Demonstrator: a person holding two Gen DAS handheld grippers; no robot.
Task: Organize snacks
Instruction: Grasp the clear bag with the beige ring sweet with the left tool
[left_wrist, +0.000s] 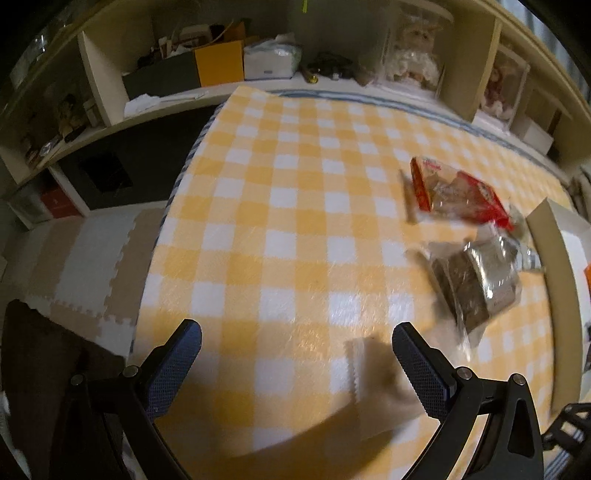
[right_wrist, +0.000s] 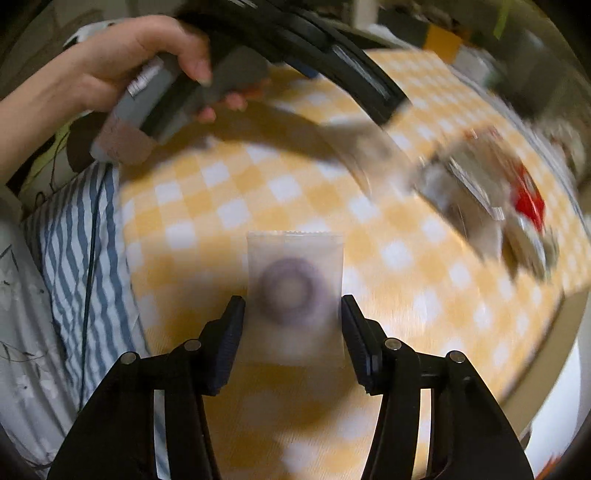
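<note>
Lying flat on the checked cloth (right_wrist: 229, 192), the light, crinkly ring-snack packet (right_wrist: 294, 295) sat between the right gripper (right_wrist: 293, 328) pads, apparently untouched; side edges looked best. Left gripper (left_wrist: 297, 354) gaped empty.

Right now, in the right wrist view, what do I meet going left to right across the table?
Striped cloth → checked tablecloth → right gripper with the translucent ring-snack packet between its fingers → clear packet of dark snacks → red packet.
</note>
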